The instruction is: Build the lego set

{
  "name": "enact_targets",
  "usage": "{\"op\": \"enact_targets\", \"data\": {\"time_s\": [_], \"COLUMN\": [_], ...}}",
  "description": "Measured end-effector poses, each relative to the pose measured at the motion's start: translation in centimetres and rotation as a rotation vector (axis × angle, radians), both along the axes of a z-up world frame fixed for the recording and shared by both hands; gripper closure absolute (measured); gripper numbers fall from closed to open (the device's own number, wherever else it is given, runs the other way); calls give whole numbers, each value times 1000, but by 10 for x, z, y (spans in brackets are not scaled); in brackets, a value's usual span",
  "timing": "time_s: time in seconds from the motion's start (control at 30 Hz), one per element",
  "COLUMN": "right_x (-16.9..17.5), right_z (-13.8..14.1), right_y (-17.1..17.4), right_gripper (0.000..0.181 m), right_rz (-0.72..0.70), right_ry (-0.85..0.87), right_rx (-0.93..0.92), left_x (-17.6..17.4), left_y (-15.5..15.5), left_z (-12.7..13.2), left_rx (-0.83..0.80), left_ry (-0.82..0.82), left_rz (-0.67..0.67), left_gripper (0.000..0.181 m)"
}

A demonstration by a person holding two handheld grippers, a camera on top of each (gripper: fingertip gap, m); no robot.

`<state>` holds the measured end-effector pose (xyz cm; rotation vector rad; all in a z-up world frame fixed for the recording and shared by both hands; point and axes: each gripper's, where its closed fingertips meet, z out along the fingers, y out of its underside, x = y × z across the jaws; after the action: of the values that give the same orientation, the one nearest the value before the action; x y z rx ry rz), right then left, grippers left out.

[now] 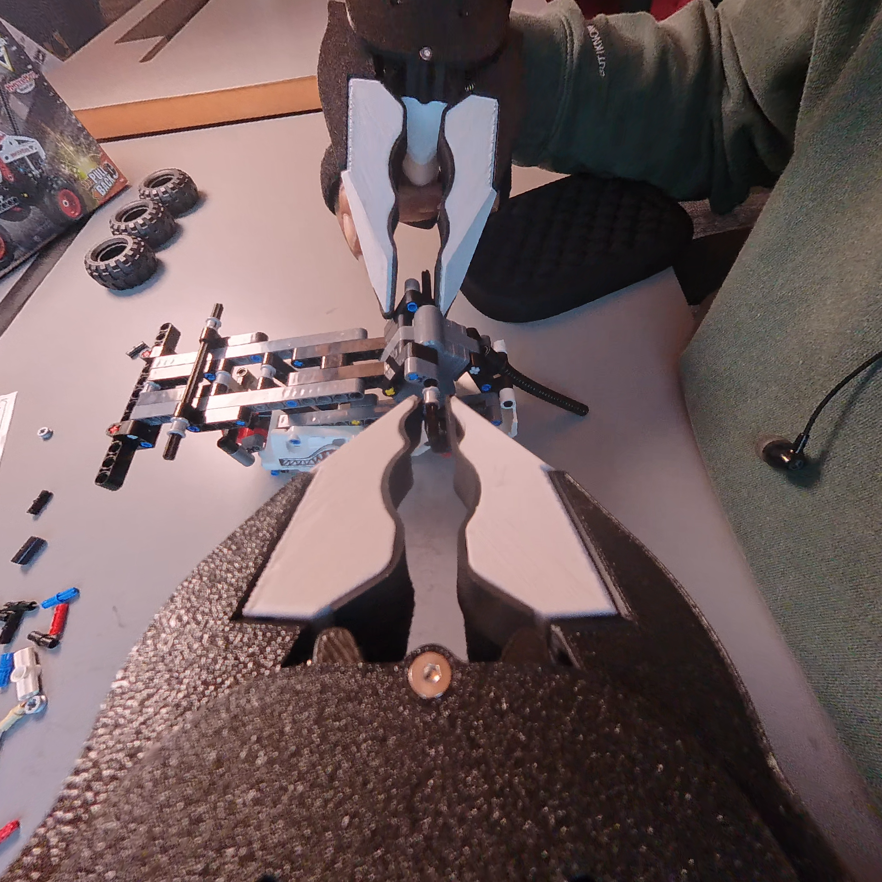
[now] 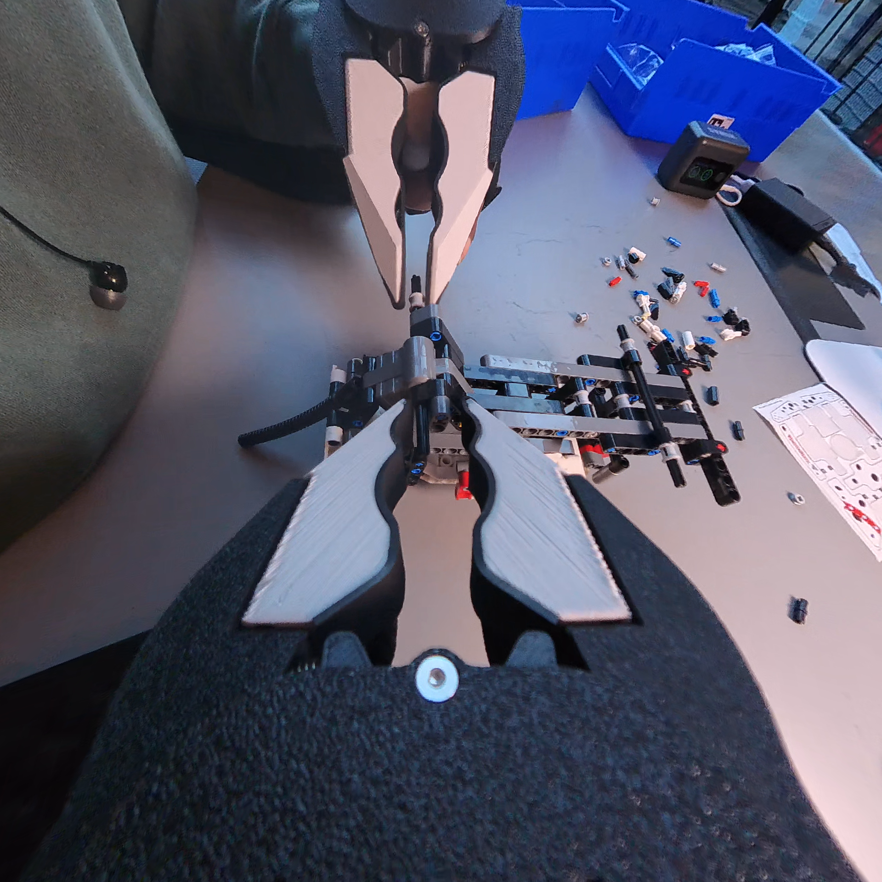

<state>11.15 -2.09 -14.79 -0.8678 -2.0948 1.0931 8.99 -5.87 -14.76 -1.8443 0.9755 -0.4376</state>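
Facing each other across one end of the lego chassis point(image 1: 267, 382), both tools meet at the grey block point(image 1: 432, 348) that stands up from the frame.

Left tool point(image 1: 432, 405): jaws narrowed to a small gap, tips set on either side of a short black upright piece point(image 1: 436, 427) at the near face of the chassis end. Contact appears likely, but a firm grip cannot be told from either view.

Right tool point(image 2: 432, 405): jaws likewise nearly closed, tips flanking black vertical pieces point(image 2: 422, 425) under the grey block. Fingers point(image 2: 520, 501) lie close against the frame; whether they actually clamp it cannot be told.

Chassis: long grey and black beams, blue pins, a black cross axle point(image 2: 651, 405) towards the far end, a black ribbed hose point(image 1: 544, 386) curling off the worked end. It lies near the surface edge closest to the person, whose green sleeve point(image 1: 668, 95) shows behind the right tool.

Other items on the grey surface point(image 1: 286, 215):
- three black tyres point(image 1: 138, 226) in a row, just beside the set box point(image 1: 43, 157);
- loose small parts point(image 2: 668, 305) in blue, red, black and white, scattered beyond the chassis;
- sticker sheet point(image 2: 830, 453) near one edge;
- blue bins point(image 2: 716, 81) at the far corner, a small black device point(image 2: 704, 160) in front of them.
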Motion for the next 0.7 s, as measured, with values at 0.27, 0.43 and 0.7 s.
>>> {"op": "enact_targets", "data": {"time_s": [0.27, 0.43, 0.7], "right_x": [0, 4, -23], "right_z": [0, 27, 5], "right_y": [0, -9, -25], "right_gripper": [162, 154, 155], "right_rz": [-4, 25, -30], "right_ry": [-11, 3, -95], "right_rx": [16, -105, 44], "left_x": [0, -1, -5], "left_y": [1, 1, -1], "left_z": [-2, -1, -1], "left_rx": [-6, 3, 1], "left_ry": [-6, -9, -10], "left_rz": [5, 8, 18], "left_gripper": [175, 172, 170]}}
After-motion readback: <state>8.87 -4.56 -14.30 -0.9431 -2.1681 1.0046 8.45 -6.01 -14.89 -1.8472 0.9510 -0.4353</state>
